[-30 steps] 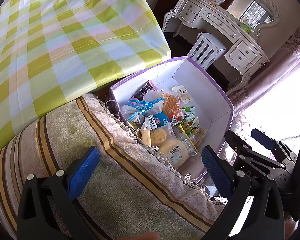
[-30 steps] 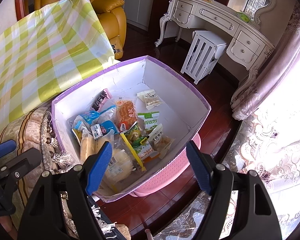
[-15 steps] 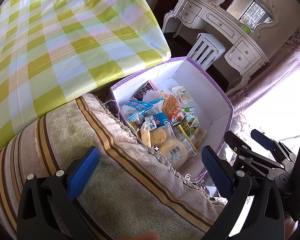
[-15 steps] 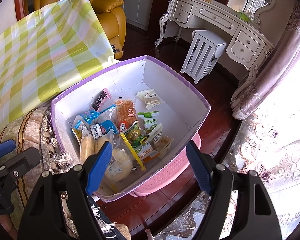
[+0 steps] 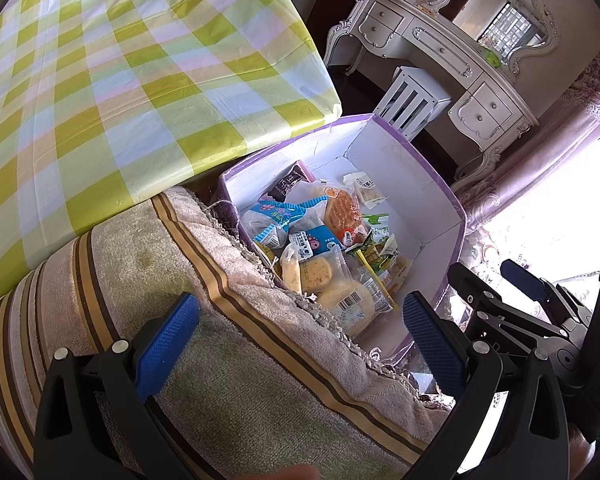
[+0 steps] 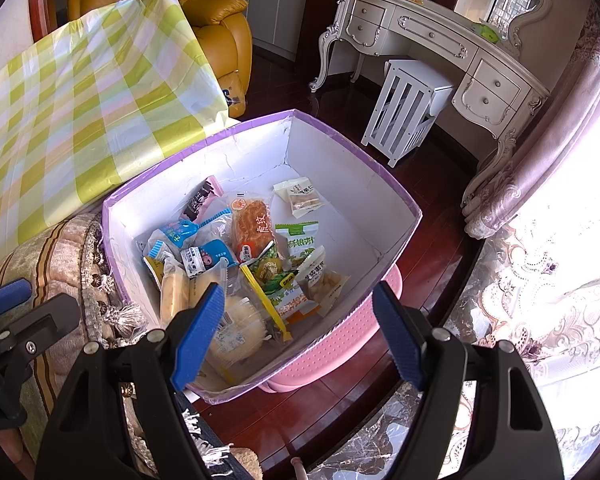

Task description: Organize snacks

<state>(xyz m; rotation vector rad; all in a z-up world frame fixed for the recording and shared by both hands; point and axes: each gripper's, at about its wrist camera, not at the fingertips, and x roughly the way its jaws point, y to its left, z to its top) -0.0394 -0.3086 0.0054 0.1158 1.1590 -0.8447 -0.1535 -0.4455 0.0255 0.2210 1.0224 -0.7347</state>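
A purple-rimmed white box (image 6: 352, 168) sits on a pink stool (image 6: 332, 344) and holds several snack packets: a bun in clear wrap (image 6: 236, 332), an orange cake packet (image 6: 252, 224), a green packet (image 6: 300, 240) and a small white packet (image 6: 300, 198). The box also shows in the left wrist view (image 5: 416, 184). My right gripper (image 6: 296, 336) is open and empty above the box's near edge. My left gripper (image 5: 300, 344) is open and empty above the striped towel (image 5: 228, 352), left of the box.
A green checked tablecloth (image 5: 132, 80) covers the table to the left. A yellow armchair (image 6: 220, 28) stands behind it. A white dressing table (image 6: 432, 36) and white stool (image 6: 408, 104) stand beyond the box. A pink curtain (image 6: 540, 140) hangs at right.
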